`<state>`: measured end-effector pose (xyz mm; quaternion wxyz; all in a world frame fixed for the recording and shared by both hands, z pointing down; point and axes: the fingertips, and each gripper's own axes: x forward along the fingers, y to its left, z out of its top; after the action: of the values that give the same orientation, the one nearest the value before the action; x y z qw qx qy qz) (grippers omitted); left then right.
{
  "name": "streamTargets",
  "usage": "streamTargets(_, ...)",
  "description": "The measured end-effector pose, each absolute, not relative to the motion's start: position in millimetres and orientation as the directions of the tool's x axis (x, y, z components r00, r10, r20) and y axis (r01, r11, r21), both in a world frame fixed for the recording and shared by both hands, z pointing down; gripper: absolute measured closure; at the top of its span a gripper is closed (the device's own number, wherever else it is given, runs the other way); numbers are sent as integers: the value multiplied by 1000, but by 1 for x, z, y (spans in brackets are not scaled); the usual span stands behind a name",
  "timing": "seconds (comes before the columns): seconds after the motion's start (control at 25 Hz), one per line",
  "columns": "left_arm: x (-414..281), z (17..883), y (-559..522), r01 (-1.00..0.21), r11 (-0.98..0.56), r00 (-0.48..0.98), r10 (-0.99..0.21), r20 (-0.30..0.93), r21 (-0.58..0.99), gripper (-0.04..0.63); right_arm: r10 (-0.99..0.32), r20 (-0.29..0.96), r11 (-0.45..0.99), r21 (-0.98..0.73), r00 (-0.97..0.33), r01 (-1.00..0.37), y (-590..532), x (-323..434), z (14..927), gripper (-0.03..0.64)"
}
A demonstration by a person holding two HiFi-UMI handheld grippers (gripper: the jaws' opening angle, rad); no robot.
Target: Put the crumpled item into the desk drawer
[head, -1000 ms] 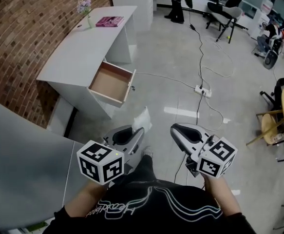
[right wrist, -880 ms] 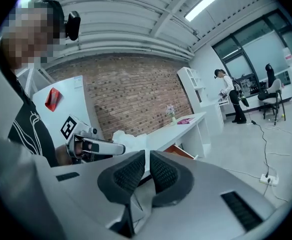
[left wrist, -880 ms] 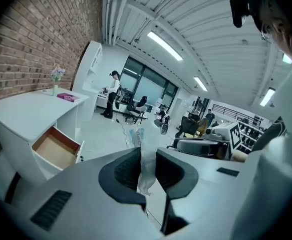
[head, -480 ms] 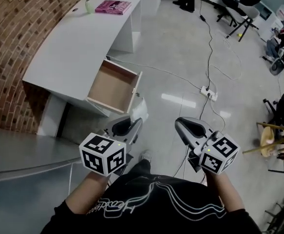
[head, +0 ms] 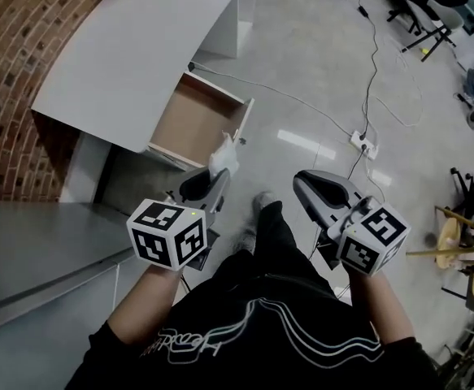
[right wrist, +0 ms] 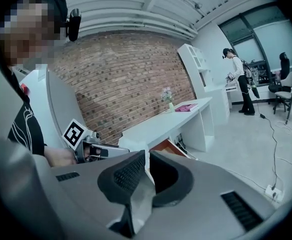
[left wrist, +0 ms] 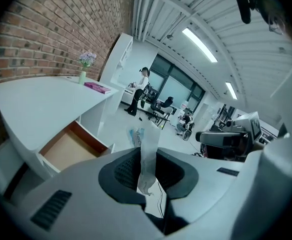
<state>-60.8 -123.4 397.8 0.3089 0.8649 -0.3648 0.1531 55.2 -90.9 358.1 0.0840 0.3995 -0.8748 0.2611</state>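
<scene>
Change since a second ago: the person is walking up to the counter (head: 139, 55). Its open drawer (head: 192, 124) is now sitting much nearer, at roughly 12 o'clock from the left gripper (head: 220, 171). Both grippers are being carried forward side by side.

The left gripper is clenching the crumpled item (head: 224, 154), a white scrap sticking up past the nearly closed jaws. In the head view the item is overlapping the drawer's front edge and is not yet inside.

The right gripper (head: 303, 182), at 3 o'clock from the left one, is carrying nothing, with its jaws together.
</scene>
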Motion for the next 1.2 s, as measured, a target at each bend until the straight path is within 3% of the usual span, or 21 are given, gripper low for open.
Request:
streamTargets(0.48, -66, 458, -224, -809, -379, 587, -568, 576, 450, 531, -553, 365, 591, -462, -749, -661, -215, 46, 407, 561)
streamTargets(1.2, -76, 620, -362, -886, -160, 453, -506, 734, 436, 531, -440, 447, 541, -560, -778, -628, -345, 64, 512, 561)
